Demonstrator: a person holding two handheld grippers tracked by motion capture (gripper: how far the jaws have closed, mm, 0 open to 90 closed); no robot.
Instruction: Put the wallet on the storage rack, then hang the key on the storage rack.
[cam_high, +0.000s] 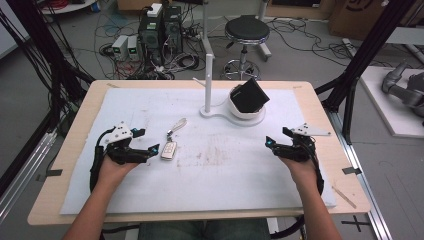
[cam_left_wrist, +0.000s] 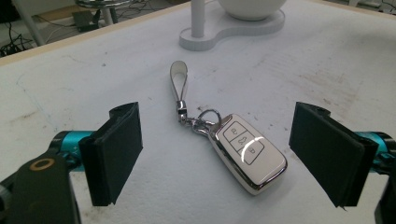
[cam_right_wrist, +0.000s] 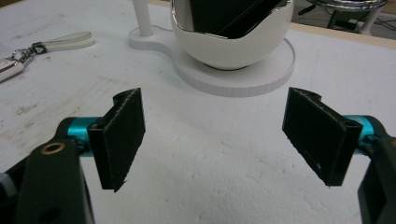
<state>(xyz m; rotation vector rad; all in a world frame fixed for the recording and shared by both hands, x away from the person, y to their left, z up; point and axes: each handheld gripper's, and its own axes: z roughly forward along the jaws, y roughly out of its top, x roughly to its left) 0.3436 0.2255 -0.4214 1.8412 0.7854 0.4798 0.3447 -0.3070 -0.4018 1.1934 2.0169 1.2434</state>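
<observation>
A: How do the left tongs (cam_left_wrist: 215, 154) stand?

B: Spread wide, with both black pads apart and nothing between them under pressure. They hold nothing and touch nothing that I can see.

A: And the car key (cam_left_wrist: 246, 150)?

B: It lies flat on the white mat (cam_left_wrist: 327, 70) of the table, in the open gap between the two pads and closer to the pad on the right of the left gripper view. Its button face is up, and its key ring and pale strap (cam_left_wrist: 179, 79) run away from the tongs toward the white stand (cam_left_wrist: 233, 32). In the high view the key (cam_high: 168, 149) sits just beside the tip of the left tongs (cam_high: 150, 149), apart from it as far as I can judge; that view is small, so a light touch cannot be ruled out.

A: The right tongs (cam_right_wrist: 212, 140)?

B: Also spread wide and empty, over bare mat. Ahead of them is the white bowl-shaped holder (cam_right_wrist: 233, 46) on the stand's round base, with a black square object (cam_right_wrist: 224, 16) tilted inside it. The key is well apart from these tongs, far off at the left edge of the right gripper view.
</observation>
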